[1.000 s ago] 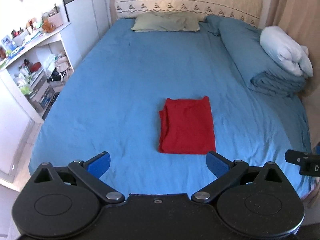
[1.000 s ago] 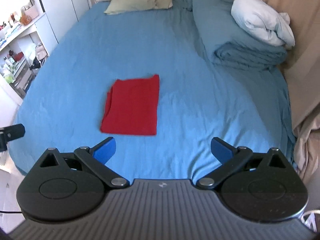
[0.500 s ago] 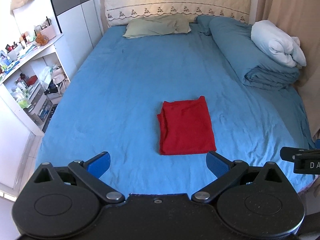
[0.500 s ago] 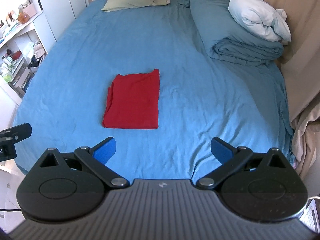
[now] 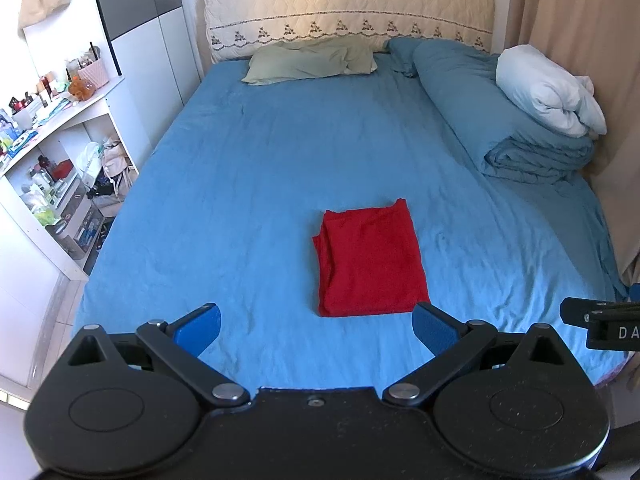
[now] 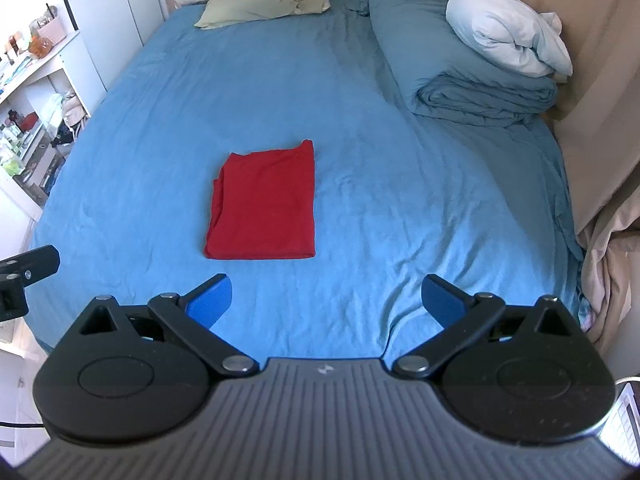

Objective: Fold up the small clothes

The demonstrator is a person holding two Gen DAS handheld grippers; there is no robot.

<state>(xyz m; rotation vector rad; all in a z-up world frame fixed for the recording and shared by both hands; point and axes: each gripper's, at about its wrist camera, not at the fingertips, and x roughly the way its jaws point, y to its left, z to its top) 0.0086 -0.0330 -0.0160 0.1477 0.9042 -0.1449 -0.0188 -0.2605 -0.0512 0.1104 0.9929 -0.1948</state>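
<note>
Red garment [image 5: 370,262] lies folded flat near the foot edge of the bed [image 5: 240,184], a neat rectangle, apparently finished. Left hand-held gripper [image 5: 316,326] and right hand-held gripper [image 6: 326,296] both spread wide, empty, held clear of it. Folded duvet [image 6: 480,92] along the right edge, well apart; nothing obstructs.

A red garment [image 5: 370,262] lies folded into a neat, flat rectangle on the blue bed sheet [image 5: 240,184], toward the foot of the bed and near its middle. Its long sides run toward the headboard; layered fold edges show along its left side, and one far corner peaks slightly.
</note>
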